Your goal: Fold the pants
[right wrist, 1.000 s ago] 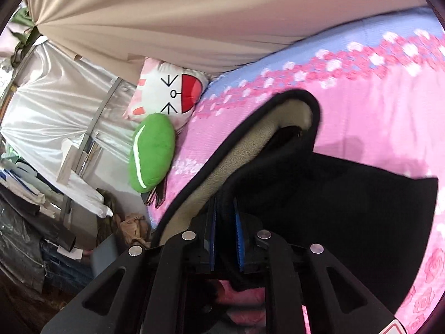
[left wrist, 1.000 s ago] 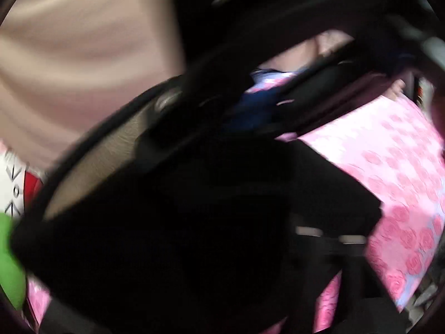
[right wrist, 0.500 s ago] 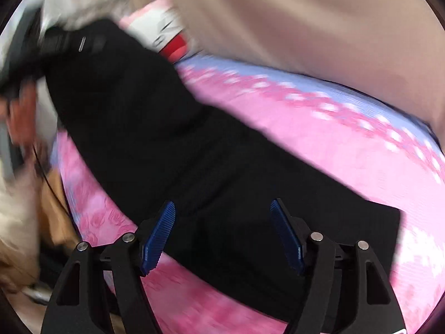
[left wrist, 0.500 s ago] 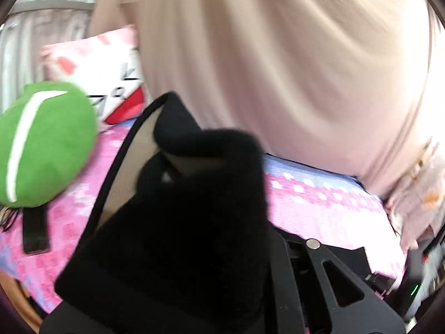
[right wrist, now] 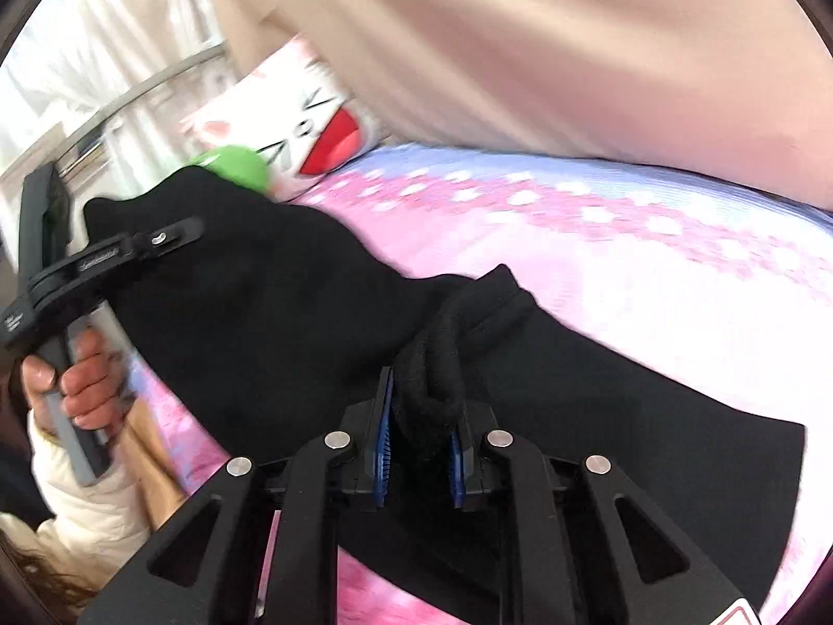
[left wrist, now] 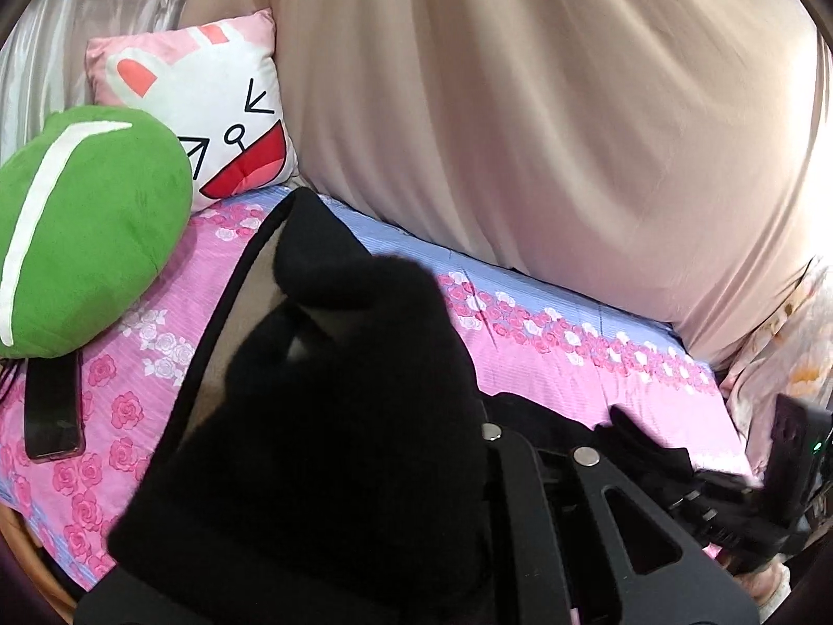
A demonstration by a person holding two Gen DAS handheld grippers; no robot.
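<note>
On a bed covered with a pink rose-print sheet [right wrist: 651,260], black pants [right wrist: 270,302] stretch in a long band from the lower right of the right wrist view up toward the left, where they rise off the bedding. At the near end, the right gripper [right wrist: 419,455] is clenched on a rolled, bunched edge of the fabric, with the cloth pinched between its blue pads [right wrist: 384,448]. At the far end, the left gripper [right wrist: 112,252], held in the person's left hand [right wrist: 78,390], lifts the other end above the sheet; its fingertips are hidden under cloth, so whether it is clamped cannot be told for certain, though the pants hang draped over it [left wrist: 338,416] and show a beige lining. The long axis runs between the two tools, roughly along the bed's front edge. A green plush cushion [left wrist: 88,245], a cartoon-face pillow [left wrist: 208,104] and a dark phone [left wrist: 54,409] lie beyond the raised end. Any fold likely means bringing one held end across to the other.
</note>
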